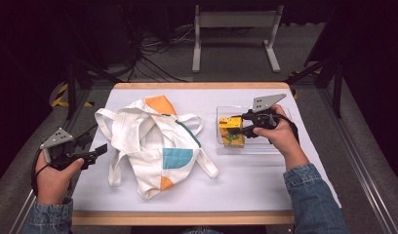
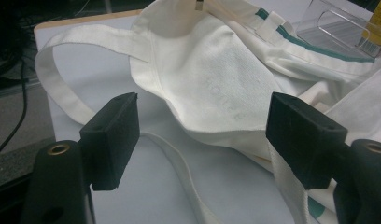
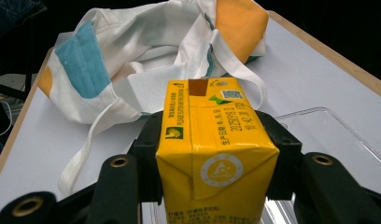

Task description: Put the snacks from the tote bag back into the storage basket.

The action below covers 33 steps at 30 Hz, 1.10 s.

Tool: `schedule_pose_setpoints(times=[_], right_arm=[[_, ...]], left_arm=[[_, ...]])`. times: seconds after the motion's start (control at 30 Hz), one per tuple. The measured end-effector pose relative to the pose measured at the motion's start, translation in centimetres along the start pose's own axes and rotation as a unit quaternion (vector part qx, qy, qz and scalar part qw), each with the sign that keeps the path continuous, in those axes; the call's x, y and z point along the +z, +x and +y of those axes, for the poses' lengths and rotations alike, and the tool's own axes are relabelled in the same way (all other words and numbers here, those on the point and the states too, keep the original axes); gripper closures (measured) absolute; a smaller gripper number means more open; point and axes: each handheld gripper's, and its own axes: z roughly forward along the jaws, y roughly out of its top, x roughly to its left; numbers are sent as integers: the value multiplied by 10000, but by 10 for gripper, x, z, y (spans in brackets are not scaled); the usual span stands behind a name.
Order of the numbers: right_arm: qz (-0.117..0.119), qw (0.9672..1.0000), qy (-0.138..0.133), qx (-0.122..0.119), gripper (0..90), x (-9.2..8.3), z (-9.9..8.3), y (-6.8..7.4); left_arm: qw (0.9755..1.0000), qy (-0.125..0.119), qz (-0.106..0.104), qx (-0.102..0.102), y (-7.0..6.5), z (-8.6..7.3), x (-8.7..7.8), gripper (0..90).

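The right hand-held gripper (image 3: pixel 216 154) is clamping the yellow carton (image 3: pixel 212 149) by its sides over the clear tray (image 1: pixel 275 144). The left hand-held gripper (image 2: pixel 202 140) is hanging wide open and empty beside the tote bag (image 1: pixel 153 141). Risk: the smooth carton slipping or being crushed, or catching the bag's loose straps.

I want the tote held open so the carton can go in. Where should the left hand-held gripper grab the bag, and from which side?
Probably the upper rim of the tote bag, where the white hem bulges between the open left hand-held gripper jaws. Come from the table's left edge, low and level. That edge lies raised and folded, easier to pinch than the flat straps.
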Motion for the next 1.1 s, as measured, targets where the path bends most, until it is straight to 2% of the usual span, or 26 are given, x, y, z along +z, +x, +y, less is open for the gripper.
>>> schedule_pose_setpoints(times=[0.3,0.57,0.77,1.1], right_arm=[[113,9999,78,-80,506,3,-1,1],[270,9988,323,-253,496,7,-3,3],[317,9973,592,-299,493,9,-6,3],[295,9961,778,-286,491,3,-7,3]], left_arm=[[10000,6,-12,6,-1,0,1,268],[10000,9,-14,4,-1,0,1,267],[10000,6,-16,19,0,0,1,266],[10000,-9,-14,0,1,0,2,266]])
